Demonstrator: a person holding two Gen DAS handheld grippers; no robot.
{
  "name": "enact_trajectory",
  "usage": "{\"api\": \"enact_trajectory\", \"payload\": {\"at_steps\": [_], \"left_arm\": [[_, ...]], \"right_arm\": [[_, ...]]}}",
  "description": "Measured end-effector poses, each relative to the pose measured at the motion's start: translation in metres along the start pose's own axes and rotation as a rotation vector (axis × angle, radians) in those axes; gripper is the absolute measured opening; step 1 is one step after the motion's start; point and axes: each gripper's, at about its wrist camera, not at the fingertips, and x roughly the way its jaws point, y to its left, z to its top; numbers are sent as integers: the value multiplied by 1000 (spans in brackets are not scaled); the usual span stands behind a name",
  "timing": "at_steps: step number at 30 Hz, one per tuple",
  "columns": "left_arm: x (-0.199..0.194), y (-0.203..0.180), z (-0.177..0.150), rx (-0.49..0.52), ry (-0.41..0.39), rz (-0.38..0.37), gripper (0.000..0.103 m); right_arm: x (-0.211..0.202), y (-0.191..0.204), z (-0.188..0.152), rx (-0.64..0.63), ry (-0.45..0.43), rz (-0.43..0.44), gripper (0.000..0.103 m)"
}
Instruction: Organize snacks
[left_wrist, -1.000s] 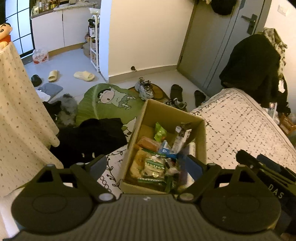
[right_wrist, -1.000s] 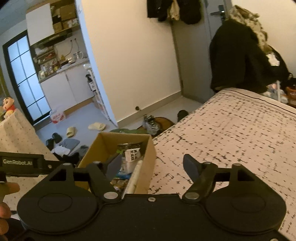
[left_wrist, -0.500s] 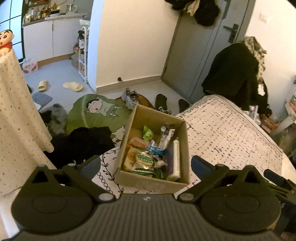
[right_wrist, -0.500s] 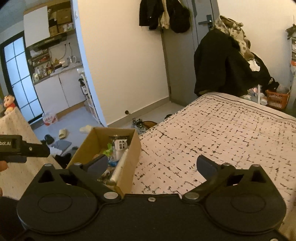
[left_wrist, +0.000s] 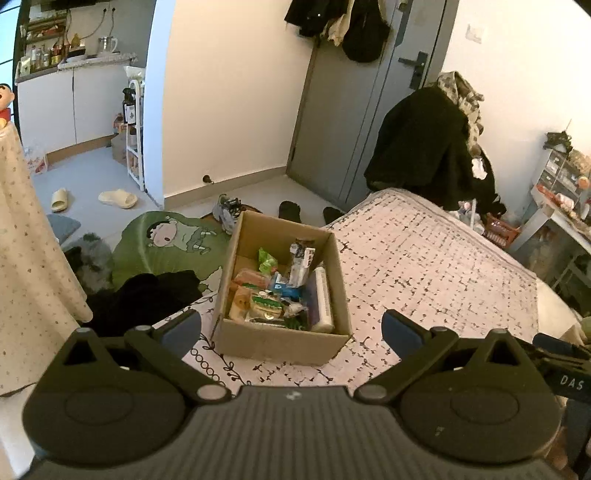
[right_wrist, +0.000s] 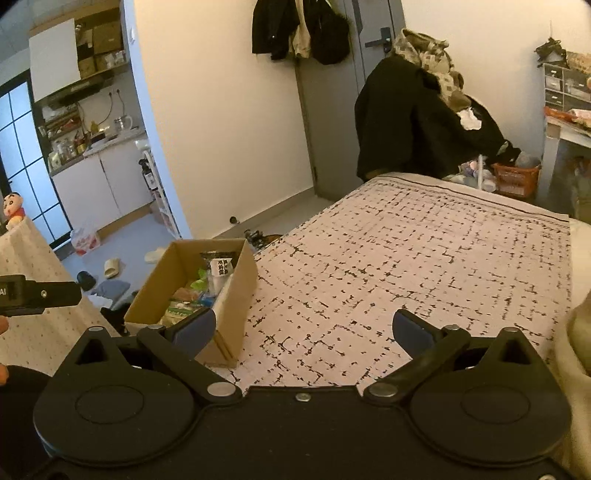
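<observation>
An open cardboard box (left_wrist: 280, 341) stands at the near left corner of the bed. It holds several snack packets (left_wrist: 275, 295), among them green, orange and blue ones and a white long pack at its right side. My left gripper (left_wrist: 291, 330) is open and empty, held above and just in front of the box. The box also shows in the right wrist view (right_wrist: 236, 280), at the left. My right gripper (right_wrist: 303, 330) is open and empty over the bedspread, to the right of the box.
The bed has a white cover with black dashes (right_wrist: 406, 258). Dark clothes (left_wrist: 424, 147) hang at its far end. A green cartoon rug (left_wrist: 166, 240), black clothes (left_wrist: 140, 299), shoes and slippers lie on the floor. A cloth-covered table (left_wrist: 22, 258) stands on the left.
Both grippers have pulled back and risen, so the box looks smaller and farther. Both pairs of fingers have opened wider.
</observation>
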Motion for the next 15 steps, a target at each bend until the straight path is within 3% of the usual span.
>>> {"api": "enact_trajectory", "payload": {"at_steps": [9, 15], "left_arm": [[-12, 1, -10, 70, -48, -23, 103], [-9, 3, -17, 125, -97, -30, 103]], "right_arm": [[-29, -5, -6, -7, 4, 54, 103], [-37, -8, -11, -1, 9, 39, 103]]}}
